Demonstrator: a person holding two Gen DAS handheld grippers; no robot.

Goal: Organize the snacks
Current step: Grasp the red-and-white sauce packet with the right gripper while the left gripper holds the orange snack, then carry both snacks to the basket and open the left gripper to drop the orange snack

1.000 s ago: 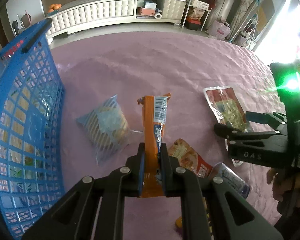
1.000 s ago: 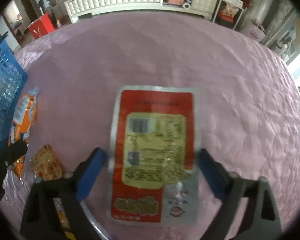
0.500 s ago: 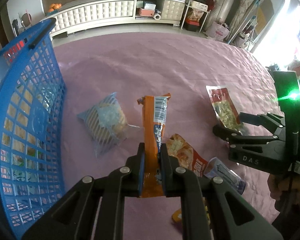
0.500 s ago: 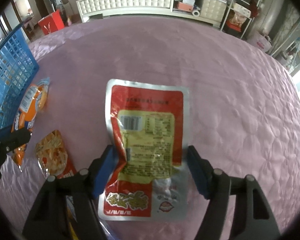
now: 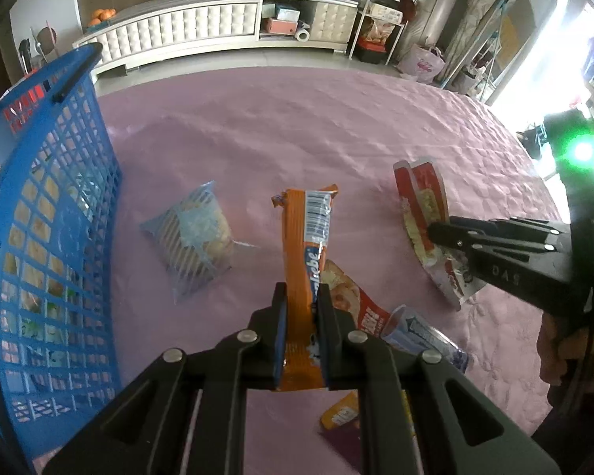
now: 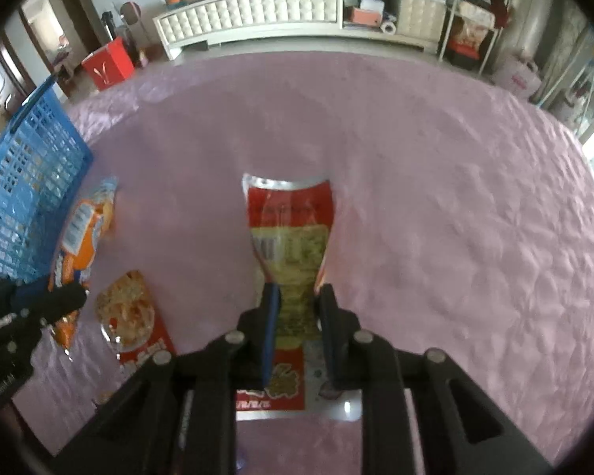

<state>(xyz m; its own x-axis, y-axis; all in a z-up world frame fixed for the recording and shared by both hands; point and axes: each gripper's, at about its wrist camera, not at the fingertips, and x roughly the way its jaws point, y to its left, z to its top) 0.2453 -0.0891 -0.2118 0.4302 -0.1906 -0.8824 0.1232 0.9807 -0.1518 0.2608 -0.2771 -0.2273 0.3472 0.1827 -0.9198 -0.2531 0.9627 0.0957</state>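
Now the right gripper is closing on the red foil pouch at frame centre, pinching it narrow; squeeze fully before lifting. Left gripper is clamped on the orange wrapper, blue basket at left.

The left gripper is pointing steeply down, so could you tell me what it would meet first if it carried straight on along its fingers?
Probably the pink quilted table cover. The left gripper is shut on the long orange snack packet, whose far end would touch first; depth is unclear.
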